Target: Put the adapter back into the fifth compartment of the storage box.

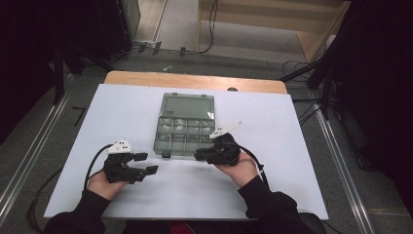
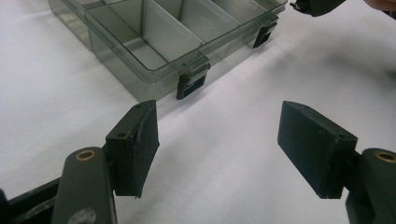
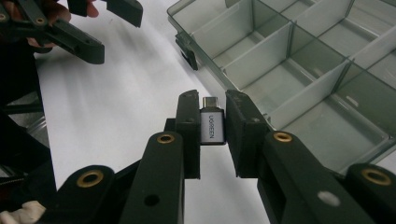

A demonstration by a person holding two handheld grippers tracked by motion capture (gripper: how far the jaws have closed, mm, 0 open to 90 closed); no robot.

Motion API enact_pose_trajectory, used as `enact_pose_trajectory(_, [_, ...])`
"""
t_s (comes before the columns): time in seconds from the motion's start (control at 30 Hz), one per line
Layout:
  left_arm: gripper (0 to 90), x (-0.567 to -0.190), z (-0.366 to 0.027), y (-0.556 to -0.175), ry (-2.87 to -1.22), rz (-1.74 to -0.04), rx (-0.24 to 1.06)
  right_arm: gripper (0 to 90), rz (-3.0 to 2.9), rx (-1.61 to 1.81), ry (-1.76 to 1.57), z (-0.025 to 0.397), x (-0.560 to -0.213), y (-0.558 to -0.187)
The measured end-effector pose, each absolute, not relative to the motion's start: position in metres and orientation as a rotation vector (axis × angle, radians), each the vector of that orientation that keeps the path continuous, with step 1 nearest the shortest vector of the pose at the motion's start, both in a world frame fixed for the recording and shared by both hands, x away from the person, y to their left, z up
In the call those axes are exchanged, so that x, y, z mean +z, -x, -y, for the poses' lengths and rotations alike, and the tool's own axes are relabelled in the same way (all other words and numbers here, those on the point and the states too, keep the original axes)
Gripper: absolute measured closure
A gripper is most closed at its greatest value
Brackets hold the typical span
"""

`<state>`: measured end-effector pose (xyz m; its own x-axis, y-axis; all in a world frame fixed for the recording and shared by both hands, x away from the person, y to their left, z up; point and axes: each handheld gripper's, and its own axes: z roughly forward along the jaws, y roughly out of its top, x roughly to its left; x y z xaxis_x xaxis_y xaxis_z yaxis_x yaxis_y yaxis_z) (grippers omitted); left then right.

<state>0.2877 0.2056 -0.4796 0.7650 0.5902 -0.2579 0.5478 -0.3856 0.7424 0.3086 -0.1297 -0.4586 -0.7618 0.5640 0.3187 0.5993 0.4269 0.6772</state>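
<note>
With my right gripper (image 3: 214,123) pinching the small silver adapter (image 3: 212,127) just short of the organizer box (image 3: 299,60), I judge placement next: carry it forward over a compartment, while my left gripper (image 2: 219,140) waits spread.

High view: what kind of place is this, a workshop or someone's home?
Most likely a lab or recording setup, not a home. A table under a white sheet stands between metal floor rails, cables trail behind, and each hand holds a cabled gripper beside a clear compartment box.
</note>
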Motion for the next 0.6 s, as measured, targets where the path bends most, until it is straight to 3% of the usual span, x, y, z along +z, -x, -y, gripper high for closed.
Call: enact_pose_trajectory(0.6, [29.7, -0.48, -0.206, -0.287, -2.073, -0.853, 0.065, 74.4, 2.609, -1.289, 1.021, 0.109, -0.447, -0.322])
